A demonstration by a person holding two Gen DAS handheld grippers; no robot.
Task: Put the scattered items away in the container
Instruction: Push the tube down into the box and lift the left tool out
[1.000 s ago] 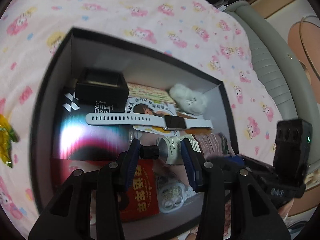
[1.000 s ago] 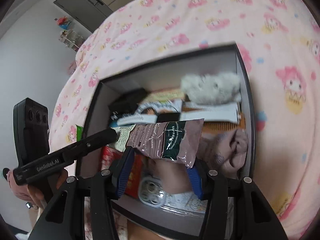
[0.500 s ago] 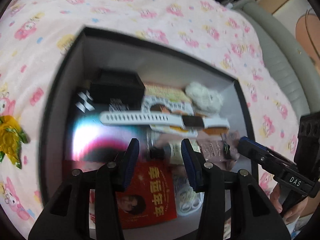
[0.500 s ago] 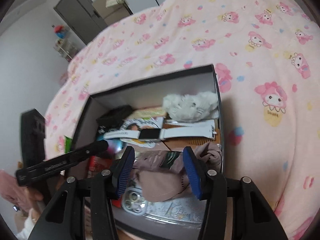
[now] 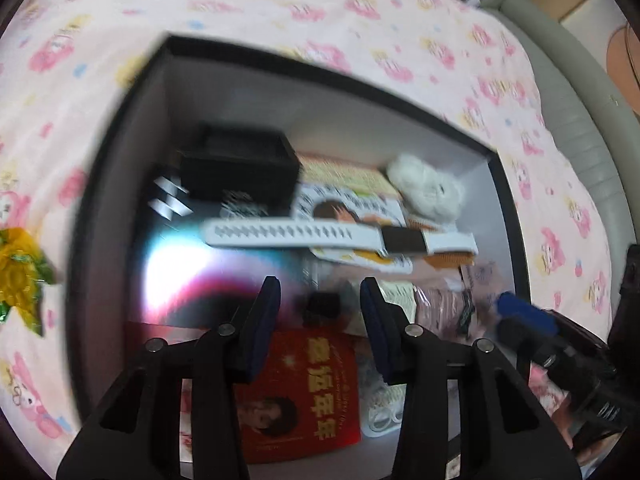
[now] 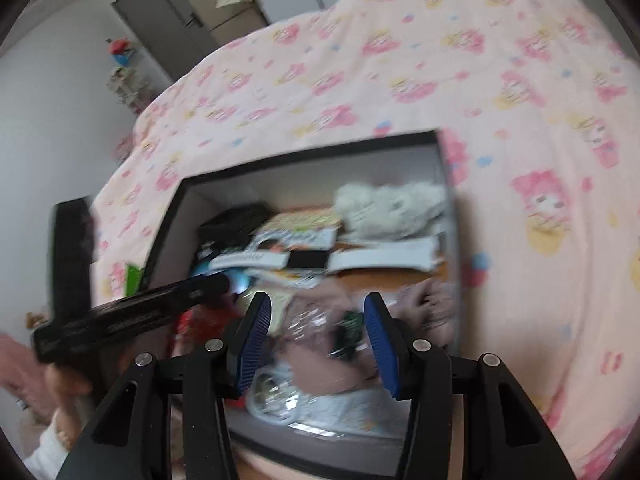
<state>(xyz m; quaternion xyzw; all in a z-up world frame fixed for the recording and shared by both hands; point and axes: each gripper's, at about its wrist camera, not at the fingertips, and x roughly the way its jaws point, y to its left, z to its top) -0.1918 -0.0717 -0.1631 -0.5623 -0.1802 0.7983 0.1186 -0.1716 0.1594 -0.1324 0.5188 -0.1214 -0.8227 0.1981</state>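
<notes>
A black open box [image 5: 320,68] [image 6: 304,152] sits on the pink bedspread, full of small items. A pinkish-brown tube [image 6: 316,332] lies inside it near the front, its black cap [image 5: 322,306] pointing left. My left gripper [image 5: 319,284] hovers open above the cap, with clear gaps on both sides. Over the tube's body, my right gripper [image 6: 315,296] also stands open, not pressing it. One blue fingertip of the right gripper [image 5: 516,306] shows beside the tube's end. A yellow-green wrapper [image 5: 20,276] lies on the bedspread left of the box.
Inside the box are a white watch [image 5: 300,234], a white plush toy [image 5: 428,192], a small black case [image 5: 240,164] and a red booklet [image 5: 304,384]. A grey padded bed edge [image 5: 580,100] runs at the right. A person's hand [image 6: 64,388] holds the left gripper.
The tube, held up between my right jaws a second ago, now lies in the box. Both grippers have drawn back and tilted, so the box looks smaller and farther.
</notes>
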